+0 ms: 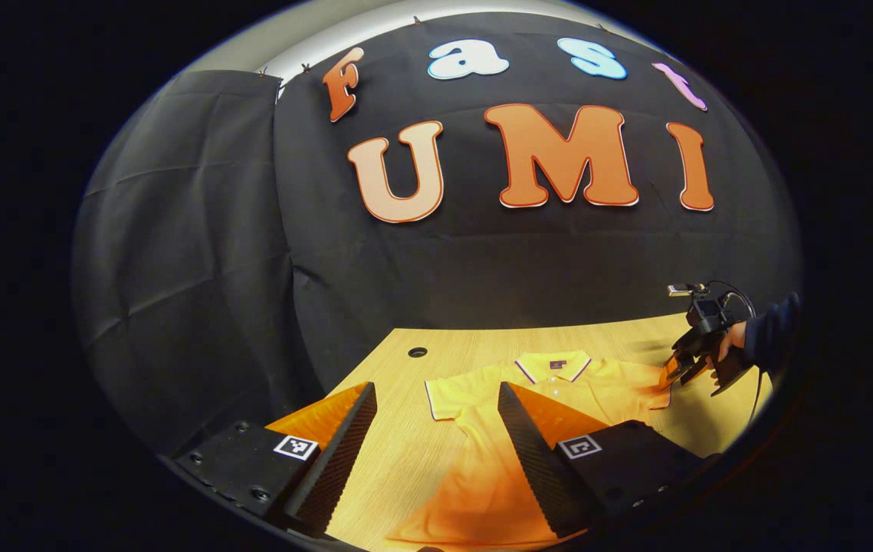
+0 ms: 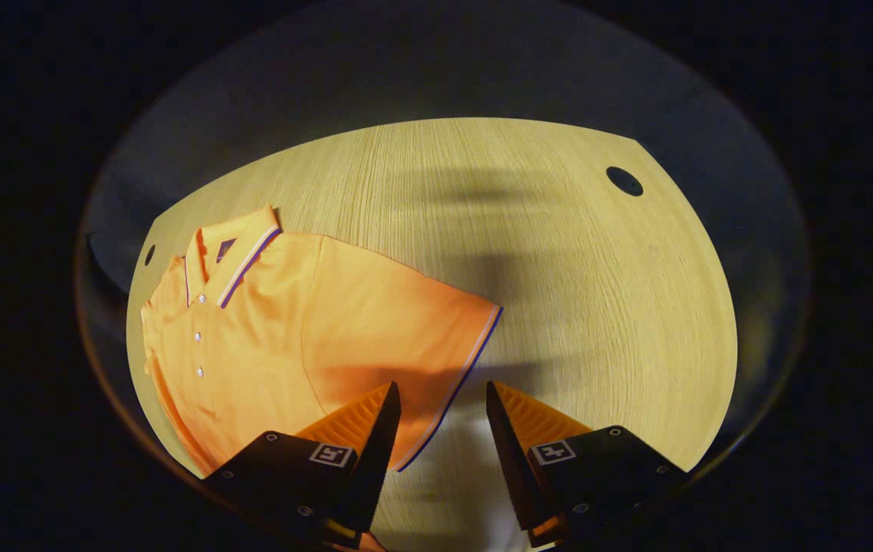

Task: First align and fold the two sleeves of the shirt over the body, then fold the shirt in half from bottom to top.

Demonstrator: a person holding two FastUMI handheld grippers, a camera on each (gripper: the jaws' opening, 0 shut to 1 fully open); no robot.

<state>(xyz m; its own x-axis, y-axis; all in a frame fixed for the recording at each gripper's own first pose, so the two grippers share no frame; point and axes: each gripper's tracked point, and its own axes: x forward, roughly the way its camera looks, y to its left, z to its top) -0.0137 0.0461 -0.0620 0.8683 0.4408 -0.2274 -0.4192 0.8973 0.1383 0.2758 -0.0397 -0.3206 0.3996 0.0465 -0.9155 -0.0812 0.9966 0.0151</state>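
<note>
Right gripper (image 2: 440, 418) gapes over piped sleeve hem (image 2: 455, 383) — left gripper (image 1: 436, 429) wide, empty.

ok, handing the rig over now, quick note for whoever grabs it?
Left gripper: open, above the shirt.
Right gripper: open, jaws straddling the cuff of one sleeve, nothing clamped.
Shirt lies flat, face up on the table, collar at the far edge, both sleeves spread.
Done: nothing folded.
Left: fold both sleeves over the body, then bottom to top.
</note>
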